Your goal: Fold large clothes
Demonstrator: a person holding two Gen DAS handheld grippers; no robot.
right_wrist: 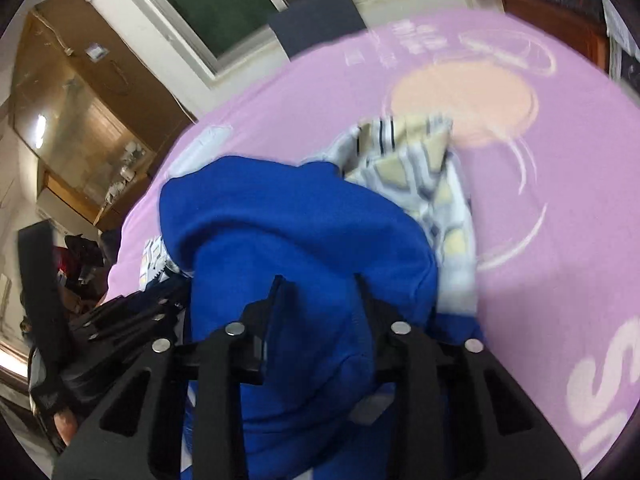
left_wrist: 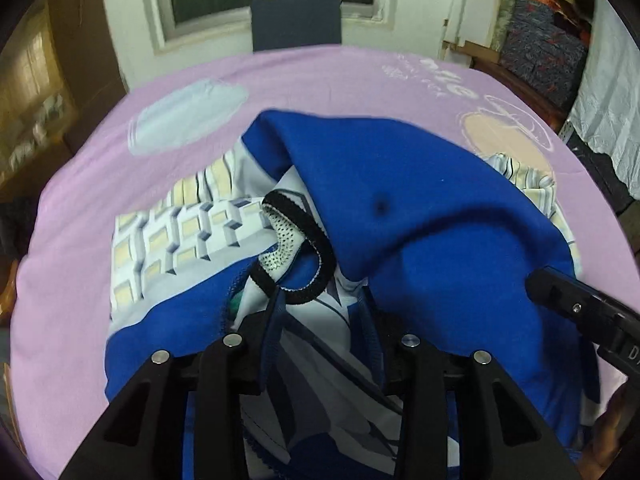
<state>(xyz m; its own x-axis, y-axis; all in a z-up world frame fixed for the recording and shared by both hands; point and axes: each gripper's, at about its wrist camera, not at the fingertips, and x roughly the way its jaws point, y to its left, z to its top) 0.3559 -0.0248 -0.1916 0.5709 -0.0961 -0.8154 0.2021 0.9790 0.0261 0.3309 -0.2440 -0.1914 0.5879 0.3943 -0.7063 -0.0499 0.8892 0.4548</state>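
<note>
A large blue jersey (left_wrist: pixel 420 208) with white and cream checked panels and a black collar (left_wrist: pixel 316 240) lies bunched on the pink sheet (left_wrist: pixel 100 200). My left gripper (left_wrist: pixel 320 312) has blue-edged cloth of the jersey between its fingers, near the collar. My right gripper (right_wrist: pixel 318 296) is shut on a thick fold of the blue jersey (right_wrist: pixel 288 240) and lifts it; it shows in the left wrist view (left_wrist: pixel 580 308) at the right. The left gripper shows in the right wrist view (right_wrist: pixel 132 320) at the left.
The pink sheet (right_wrist: pixel 560 200) with pale printed shapes covers the table. A dark blue chair back (left_wrist: pixel 296 20) stands at the far edge under a window. Shelves with fabrics (left_wrist: pixel 548 52) are at the right, a wooden cabinet (right_wrist: pixel 80 112) at the left.
</note>
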